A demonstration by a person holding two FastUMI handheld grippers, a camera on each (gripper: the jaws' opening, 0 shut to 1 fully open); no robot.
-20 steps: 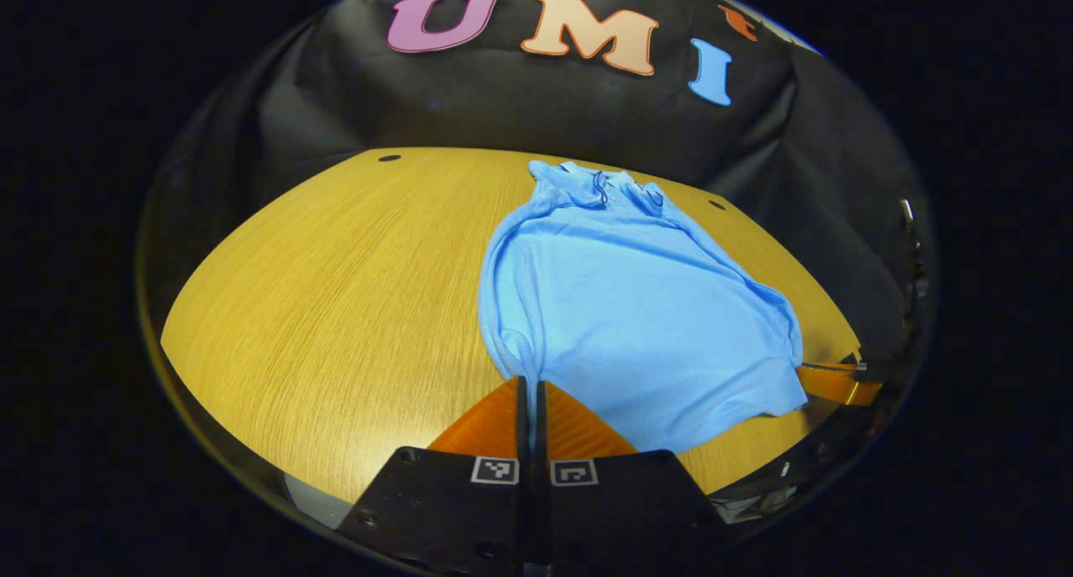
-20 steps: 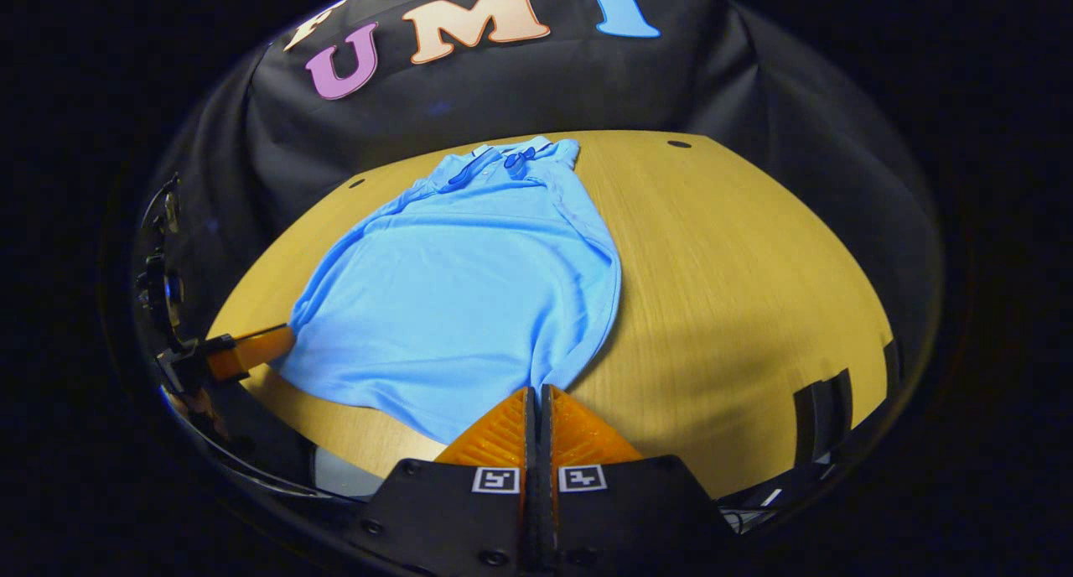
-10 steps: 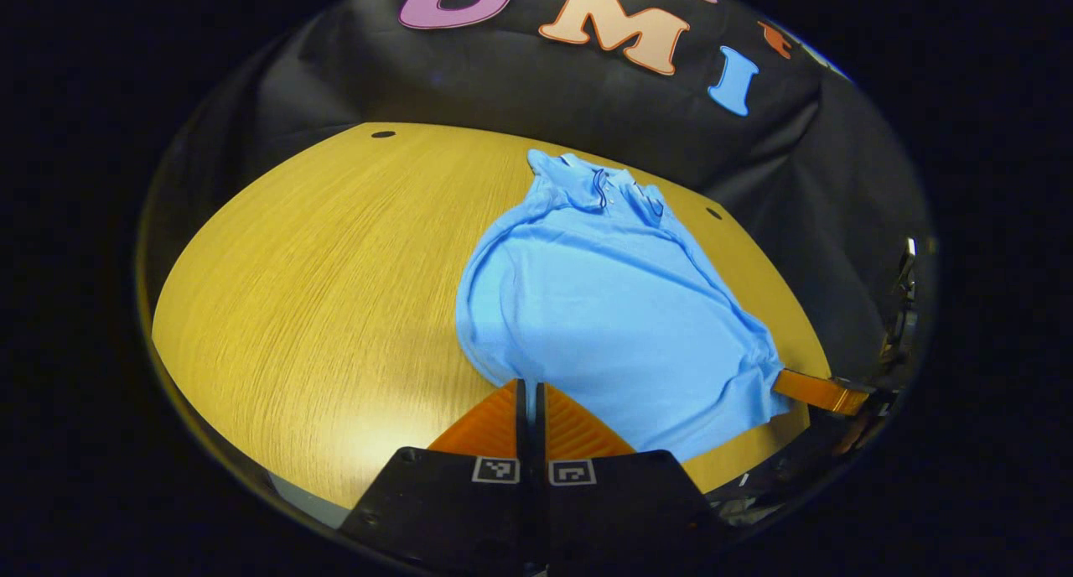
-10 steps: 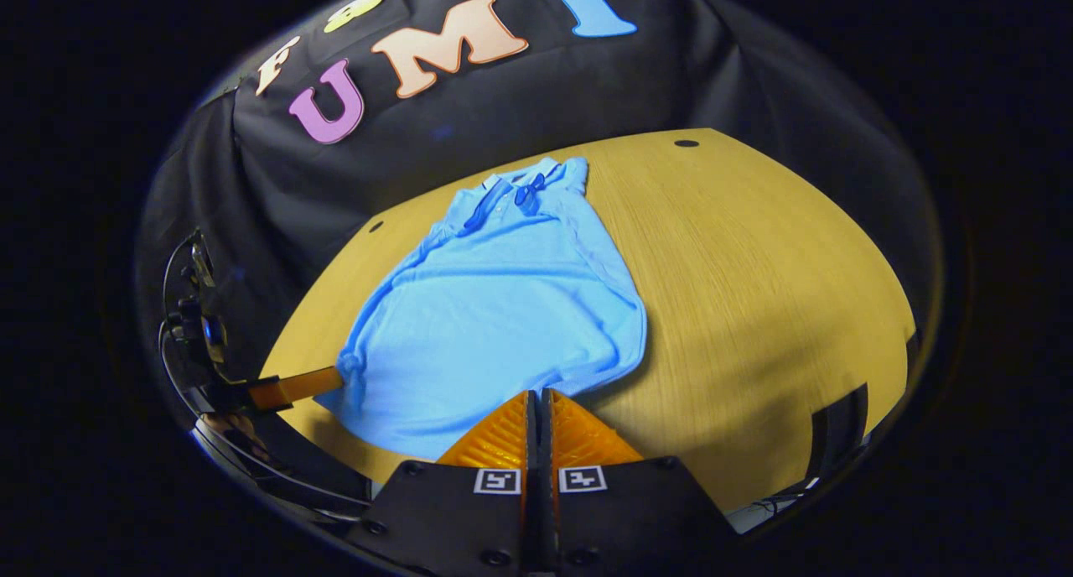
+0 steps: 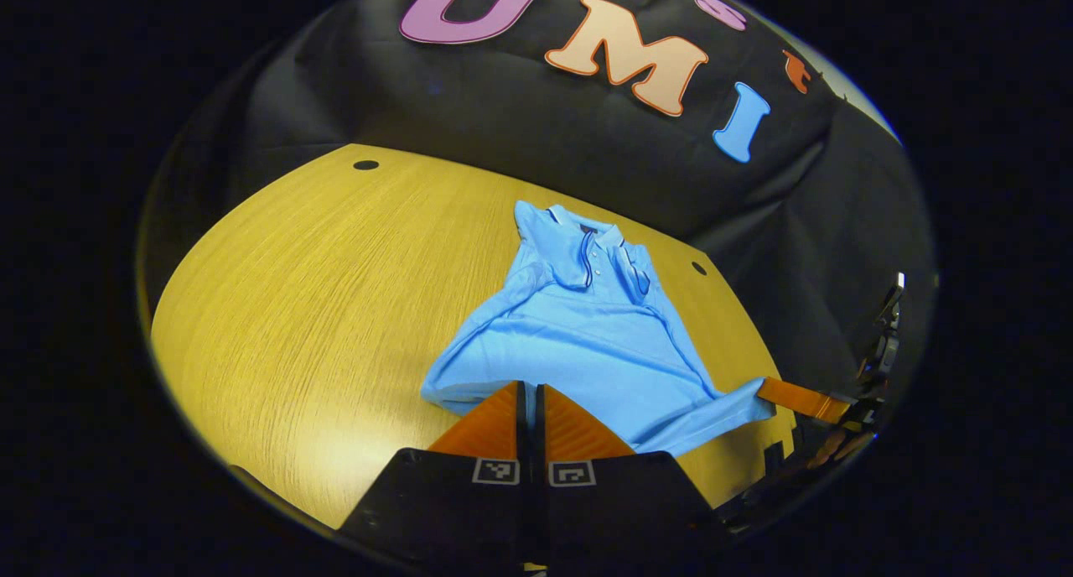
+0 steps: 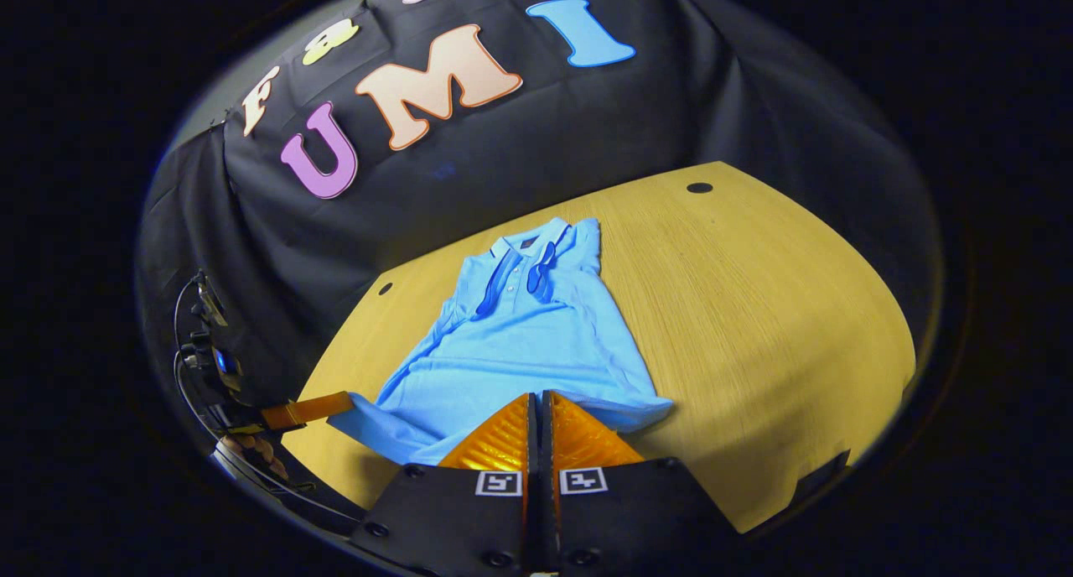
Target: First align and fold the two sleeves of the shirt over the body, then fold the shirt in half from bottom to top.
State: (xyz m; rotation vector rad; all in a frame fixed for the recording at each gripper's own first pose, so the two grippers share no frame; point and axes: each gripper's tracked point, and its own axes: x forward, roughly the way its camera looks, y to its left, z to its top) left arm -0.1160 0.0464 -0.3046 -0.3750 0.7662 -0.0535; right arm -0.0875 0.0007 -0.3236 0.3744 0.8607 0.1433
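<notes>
left gripper [image 5: 528,386] clamped on shirt [image 5: 587,342] hem, right gripper [image 6: 539,395] clamped on hem too, collar far ahead, table [image 5: 318,292] below

In the left gripper view, the left hand-held gripper [image 5: 528,392] covers the shirt's [image 5: 587,342] near hem, so the cloth between its closed fingers is hidden. At four o'clock the right hand-held gripper [image 5: 767,386] runs off toward the picture's rim, its body too dark to make out. In the right gripper view, the right hand-held gripper [image 6: 536,401] likewise hides the hem [image 6: 503,367], and the surface [image 6: 754,309] is cut off at six o'clock.
</notes>
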